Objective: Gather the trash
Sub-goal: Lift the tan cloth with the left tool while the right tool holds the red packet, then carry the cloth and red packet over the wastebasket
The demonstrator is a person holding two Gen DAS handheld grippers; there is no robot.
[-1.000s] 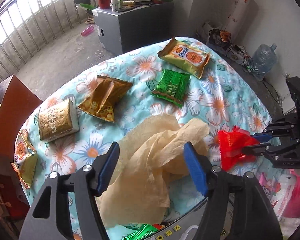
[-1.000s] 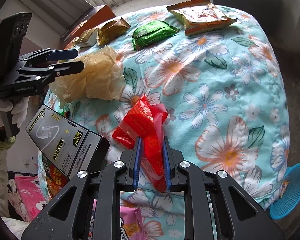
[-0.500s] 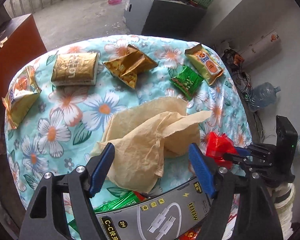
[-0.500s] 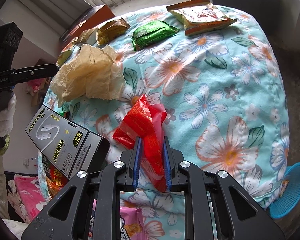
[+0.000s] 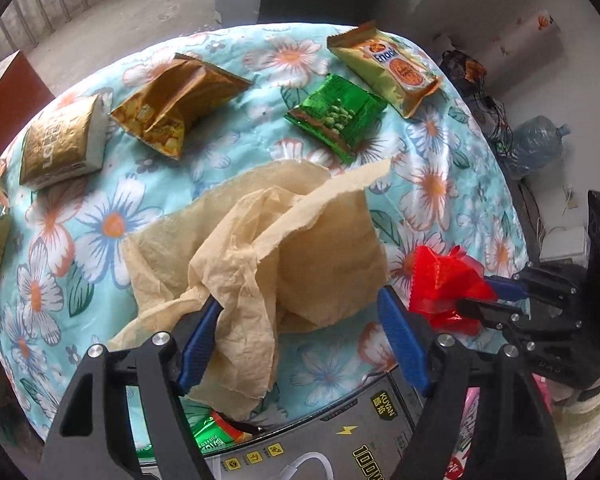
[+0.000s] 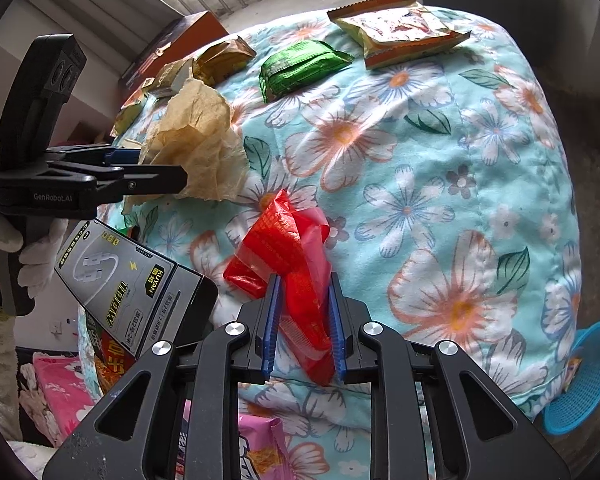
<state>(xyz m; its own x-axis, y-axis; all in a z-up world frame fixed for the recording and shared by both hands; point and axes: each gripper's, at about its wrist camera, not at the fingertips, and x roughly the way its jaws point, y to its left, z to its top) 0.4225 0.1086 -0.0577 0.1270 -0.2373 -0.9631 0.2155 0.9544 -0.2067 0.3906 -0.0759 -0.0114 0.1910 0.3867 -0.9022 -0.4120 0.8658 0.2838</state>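
A crumpled tan paper [image 5: 260, 240] lies on the flowered cloth [image 5: 432, 184]. My left gripper [image 5: 300, 320] stands open over its near edge, with paper between the blue pads and the left pad brushing a fold. The right wrist view shows the same paper [image 6: 196, 148] with the left gripper [image 6: 156, 166] coming in from the left, held by a white-gloved hand. A red plastic bag [image 6: 288, 248] rests on the cloth, and my right gripper [image 6: 303, 320] is shut on its near end. From the left wrist view the red bag [image 5: 444, 284] sits at the right in that gripper [image 5: 476, 300].
Beyond the paper lie a green snack packet [image 5: 336, 116], a yellow cracker packet [image 5: 388, 68], a golden-brown bag [image 5: 176, 104] and a gold pack [image 5: 60, 144]. A grey cable box [image 5: 340, 440] lies at the near edge. A blue basket [image 6: 580, 380] sits low at the right.
My left gripper has come down closer over the tan paper, rolled a little, and its jaws stand slightly wider. The right gripper and the red bag have not moved.
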